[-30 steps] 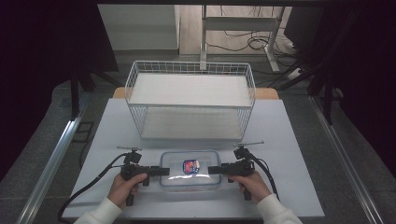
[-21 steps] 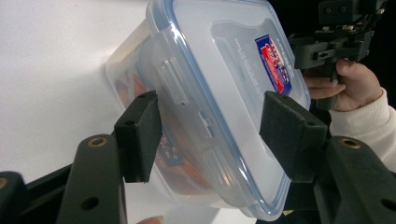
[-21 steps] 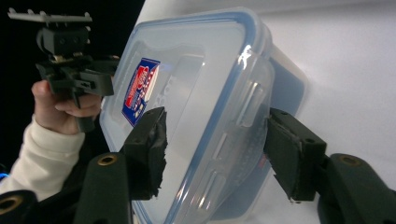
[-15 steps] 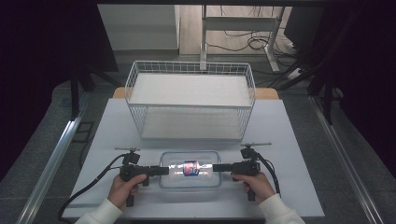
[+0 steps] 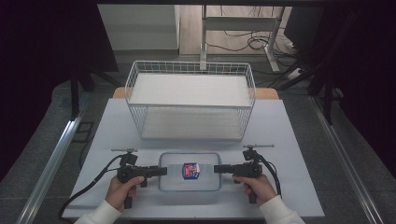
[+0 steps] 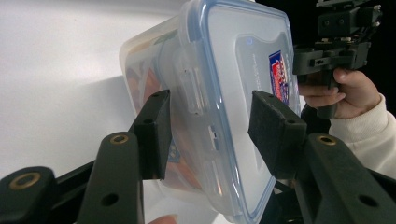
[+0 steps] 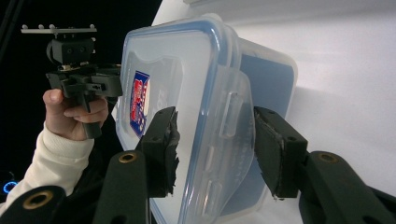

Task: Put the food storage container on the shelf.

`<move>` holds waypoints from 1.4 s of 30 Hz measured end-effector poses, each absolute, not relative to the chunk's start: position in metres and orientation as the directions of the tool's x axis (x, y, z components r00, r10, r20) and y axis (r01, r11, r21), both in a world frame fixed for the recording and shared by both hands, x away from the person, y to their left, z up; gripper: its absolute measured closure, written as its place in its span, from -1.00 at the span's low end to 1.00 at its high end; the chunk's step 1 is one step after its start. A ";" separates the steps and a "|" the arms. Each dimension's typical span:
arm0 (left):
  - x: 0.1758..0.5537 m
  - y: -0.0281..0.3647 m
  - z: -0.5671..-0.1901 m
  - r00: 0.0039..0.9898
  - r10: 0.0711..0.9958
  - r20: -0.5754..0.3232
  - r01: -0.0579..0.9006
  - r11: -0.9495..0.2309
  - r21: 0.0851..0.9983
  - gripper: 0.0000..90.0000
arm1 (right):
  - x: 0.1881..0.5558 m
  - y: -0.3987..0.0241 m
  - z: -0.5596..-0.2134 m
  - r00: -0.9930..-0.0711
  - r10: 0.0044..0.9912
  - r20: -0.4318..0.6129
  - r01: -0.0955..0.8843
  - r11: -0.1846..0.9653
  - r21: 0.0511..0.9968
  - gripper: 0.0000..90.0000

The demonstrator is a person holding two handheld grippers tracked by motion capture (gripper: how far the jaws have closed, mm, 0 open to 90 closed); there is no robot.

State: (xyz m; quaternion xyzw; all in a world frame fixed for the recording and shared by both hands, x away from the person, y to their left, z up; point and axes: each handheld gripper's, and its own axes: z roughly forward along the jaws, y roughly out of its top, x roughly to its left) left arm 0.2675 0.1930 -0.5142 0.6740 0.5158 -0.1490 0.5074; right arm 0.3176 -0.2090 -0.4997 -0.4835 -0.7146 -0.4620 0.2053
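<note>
A clear plastic container (image 5: 190,171) with a blue-rimmed snap lid lies flat on the white table (image 5: 299,140), near its front edge and between the person's two hands. A red and blue label (image 5: 190,170) sits in the middle of the lid. Behind it, well apart, stands a white wire basket (image 5: 191,100).

The left gripper (image 5: 159,171) comes in level from the container's left end, the right gripper (image 5: 219,169) from its right end, so the two point at each other with the box between them.

In the left gripper view, the left gripper (image 6: 210,135) has its jaws on either side of the container's (image 6: 219,93) short end, where a lid clasp (image 6: 194,91) folds down. One pad stands over the lid, the other beside the tub's wall. The jaws have just been closing and stand about half wide. I cannot tell whether the pads press on the plastic or stop just short of it.

The right gripper view gives the mirror of this: the right gripper (image 7: 215,149) straddles the other short end, with its clasp (image 7: 229,114) between the pads. One pad lies over the lid and the other beside the tub's side. These jaws have also just been closing, and again the contact is too close to call.

Each gripper view also shows the other hand holding its gripper beyond the far end of the box.
</note>
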 end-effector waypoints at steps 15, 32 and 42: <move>0.266 0.193 -0.506 0.436 0.561 -0.704 0.823 0.068 0.564 0.15 | 0.318 -0.207 -0.491 -0.472 0.505 0.723 0.864 0.099 0.495 0.18; 0.298 0.196 -0.484 0.495 0.573 -0.653 0.780 0.038 0.625 0.15 | 0.346 -0.201 -0.465 -0.551 0.523 0.650 0.802 0.115 0.587 0.16; 0.342 0.199 -0.477 0.553 0.574 -0.604 0.731 0.013 0.682 0.15 | 0.381 -0.199 -0.459 -0.585 0.522 0.620 0.762 0.093 0.640 0.16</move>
